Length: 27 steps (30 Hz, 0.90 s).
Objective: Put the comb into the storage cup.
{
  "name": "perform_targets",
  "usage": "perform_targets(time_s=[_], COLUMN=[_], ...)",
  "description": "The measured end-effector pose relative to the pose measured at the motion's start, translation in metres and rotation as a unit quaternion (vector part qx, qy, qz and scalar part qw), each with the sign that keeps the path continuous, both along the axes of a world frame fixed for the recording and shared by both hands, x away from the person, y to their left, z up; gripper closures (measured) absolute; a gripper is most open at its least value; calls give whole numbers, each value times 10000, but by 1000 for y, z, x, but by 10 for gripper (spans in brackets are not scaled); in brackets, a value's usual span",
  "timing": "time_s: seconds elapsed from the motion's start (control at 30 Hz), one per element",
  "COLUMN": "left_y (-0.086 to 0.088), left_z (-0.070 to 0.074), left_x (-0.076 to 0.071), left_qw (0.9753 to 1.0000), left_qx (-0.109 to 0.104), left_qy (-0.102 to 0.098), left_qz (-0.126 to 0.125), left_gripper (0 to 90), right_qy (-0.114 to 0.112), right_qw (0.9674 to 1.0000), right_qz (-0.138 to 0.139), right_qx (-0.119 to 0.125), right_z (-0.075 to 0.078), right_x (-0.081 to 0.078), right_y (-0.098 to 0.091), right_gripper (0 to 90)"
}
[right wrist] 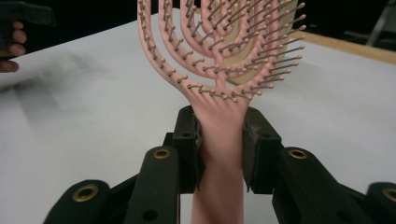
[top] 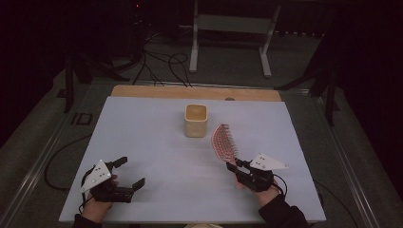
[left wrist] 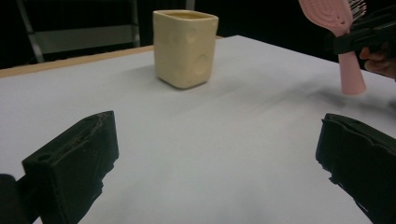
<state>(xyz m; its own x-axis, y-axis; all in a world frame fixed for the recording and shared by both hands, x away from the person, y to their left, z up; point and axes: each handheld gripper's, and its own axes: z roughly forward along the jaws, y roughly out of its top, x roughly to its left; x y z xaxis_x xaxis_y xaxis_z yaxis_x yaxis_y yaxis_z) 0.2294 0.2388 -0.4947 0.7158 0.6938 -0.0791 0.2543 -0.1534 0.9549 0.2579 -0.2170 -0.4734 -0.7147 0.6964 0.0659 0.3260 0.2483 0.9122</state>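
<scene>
A pink vented hairbrush (top: 223,142) is held off the white table, its head pointing toward the far side. My right gripper (top: 234,164) is shut on its handle (right wrist: 219,140), with both black pads pressing the sides just below the bristles. A cream square cup (top: 196,120) stands upright at the table's middle, beyond the brush (left wrist: 348,42). Near the front left edge my left gripper (top: 130,171) hovers open, nothing between its jaws, facing the cup (left wrist: 185,46).
The white board (top: 142,142) lies on a wooden table whose far edge (top: 195,91) shows behind it. Cables and a white metal stand (top: 233,33) are on the dark floor beyond.
</scene>
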Motion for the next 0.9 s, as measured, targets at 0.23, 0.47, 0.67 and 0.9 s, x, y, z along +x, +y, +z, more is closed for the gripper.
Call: perform_targets(time_s=[0.23, 0.47, 0.67, 0.9], left_y=[-8, -17, -22, -27], left_z=[10, 23, 35, 50], left_x=[2, 7, 14, 22], left_qw=[10000, 9998, 9994, 9990], left_qx=[-20, 115, 226, 239], left_qy=[42, 59, 113, 202], left_qz=[-28, -170, -225, -333], left_gripper=[3, 3, 3, 3], right_qy=[-46, -99, -110, -119], right_qw=[9998, 9998, 9997, 9997], right_qz=[-70, -125, -214, -212], right_qx=[181, 115, 104, 97], right_z=[0, 1, 3, 5], right_x=[2, 3, 4, 3], right_y=[-4, -3, -4, -3], right_gripper=[704, 704, 703, 704])
